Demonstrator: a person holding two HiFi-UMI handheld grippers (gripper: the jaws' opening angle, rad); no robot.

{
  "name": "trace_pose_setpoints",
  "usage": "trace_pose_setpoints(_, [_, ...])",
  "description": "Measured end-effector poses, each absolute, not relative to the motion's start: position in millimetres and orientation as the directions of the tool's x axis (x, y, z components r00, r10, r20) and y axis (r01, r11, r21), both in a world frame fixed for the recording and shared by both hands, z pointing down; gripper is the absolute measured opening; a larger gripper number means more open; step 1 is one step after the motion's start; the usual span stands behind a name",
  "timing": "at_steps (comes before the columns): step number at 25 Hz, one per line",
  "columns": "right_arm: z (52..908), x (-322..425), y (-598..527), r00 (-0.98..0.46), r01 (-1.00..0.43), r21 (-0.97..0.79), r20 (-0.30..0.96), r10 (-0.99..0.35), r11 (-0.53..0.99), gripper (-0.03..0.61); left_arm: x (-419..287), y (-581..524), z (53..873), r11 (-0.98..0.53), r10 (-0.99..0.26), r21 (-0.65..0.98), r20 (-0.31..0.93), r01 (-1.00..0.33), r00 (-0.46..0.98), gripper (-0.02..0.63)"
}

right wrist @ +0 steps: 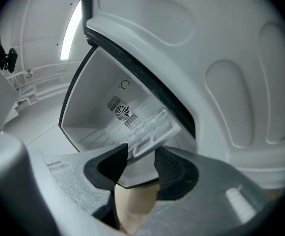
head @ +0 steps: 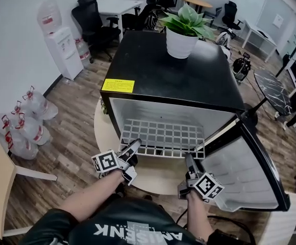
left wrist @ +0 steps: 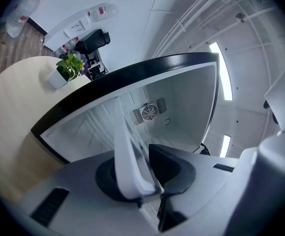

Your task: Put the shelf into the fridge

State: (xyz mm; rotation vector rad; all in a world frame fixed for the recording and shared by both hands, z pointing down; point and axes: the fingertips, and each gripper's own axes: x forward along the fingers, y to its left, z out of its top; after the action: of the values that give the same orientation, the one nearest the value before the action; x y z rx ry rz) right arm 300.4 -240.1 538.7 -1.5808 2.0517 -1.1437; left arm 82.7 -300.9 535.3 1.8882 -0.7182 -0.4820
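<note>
Holding the shelf (head: 163,137) by its front edge, both grippers sit at the open mouth of the fridge (head: 158,70). The left gripper (head: 134,146) is closed on the shelf's front-left corner, at 7 o'clock of the grid. In its own view the white edge stands clamped between the dark pads (left wrist: 177,171). The right gripper (head: 190,160) pinches the front-right corner at 5 o'clock, its jaws narrow with the white frame caught between their tips. The shelf lies roughly level, its far part inside the white cavity and its near edge just out past the opening (over the bench (head: 104,129), a pale round top that carries the fridge). The door (head: 250,177) hangs open at 4 o'clock of the fridge, just beside the right gripper. A fan (right wrist: 123,113) shows on the back wall inside. A plant (head: 185,27) in a white pot stands on the fridge's black top, toward 12 o'clock.
</note>
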Motion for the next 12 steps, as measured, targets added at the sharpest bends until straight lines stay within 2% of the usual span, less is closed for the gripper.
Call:
trace_pose_setpoints(4, [539.4,284.0,-224.4,-0.363,-0.685,-0.723,0.229,-0.903,0.092,0.152,77.3,-301.8,539.6,-0.301,-0.679,0.902,0.027,-0.311,0.734,0.069])
trace_pose_setpoints(6, [542.6,274.4,-219.8,-0.369,-0.718,-0.688,0.251,-0.895,0.103,0.123,81.6,-301.4,534.4,-0.288,-0.676,0.924,-0.010,-0.252,0.737,0.069])
trace_pose_setpoints(8, [545.0,268.5,-220.0,-0.356,-0.754,-0.647,0.255,-0.899,0.115,0.027,86.2,-301.7,530.8,-0.296,-0.669,0.934,-0.051,-0.203,0.742,0.067])
trace_pose_setpoints(12, [544.3,265.3,-222.2,-0.336,-0.790,-0.600,0.252,-0.907,0.126,0.011,82.5,-302.8,537.3,-0.306,-0.665,0.918,-0.017,-0.252,0.746,0.064])
